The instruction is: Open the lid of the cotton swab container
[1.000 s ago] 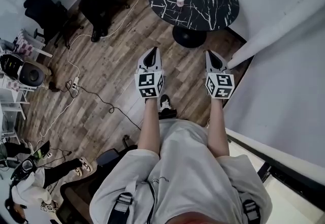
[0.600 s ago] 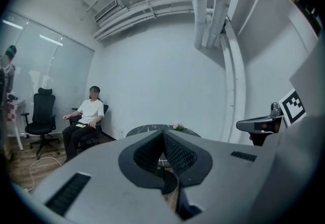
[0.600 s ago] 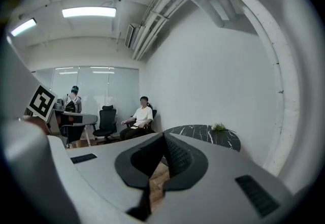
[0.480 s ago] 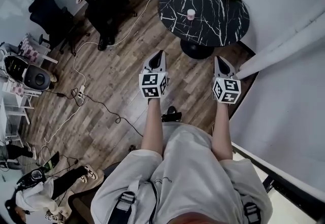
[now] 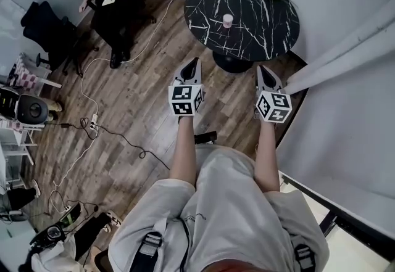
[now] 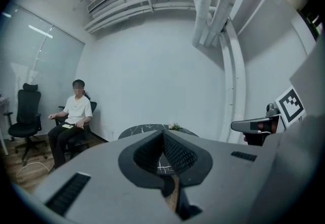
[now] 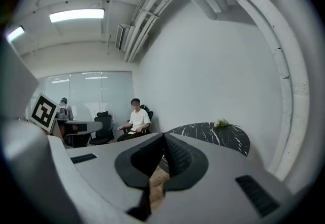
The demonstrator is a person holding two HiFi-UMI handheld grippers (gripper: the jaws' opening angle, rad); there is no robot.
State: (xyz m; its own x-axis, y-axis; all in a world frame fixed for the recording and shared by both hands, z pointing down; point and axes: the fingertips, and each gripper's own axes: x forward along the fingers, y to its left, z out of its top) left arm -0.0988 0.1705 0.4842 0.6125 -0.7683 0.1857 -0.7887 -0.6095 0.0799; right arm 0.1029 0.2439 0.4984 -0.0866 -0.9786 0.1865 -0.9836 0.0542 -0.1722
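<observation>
**Still short of the swab container, both tongs empty**

You stand back from the round black marble counter [image 5: 262, 39]. The small cotton swab container [image 5: 228, 20] sits upright near its middle, well apart from both tongs. Come in close first. Then steady the body with one tongs and ease the lid [image 5: 228, 16] up with the other. Your left tongs [image 5: 195, 65] and right tongs [image 5: 263, 71] are both fully closed, holding and touching nothing.
</observation>
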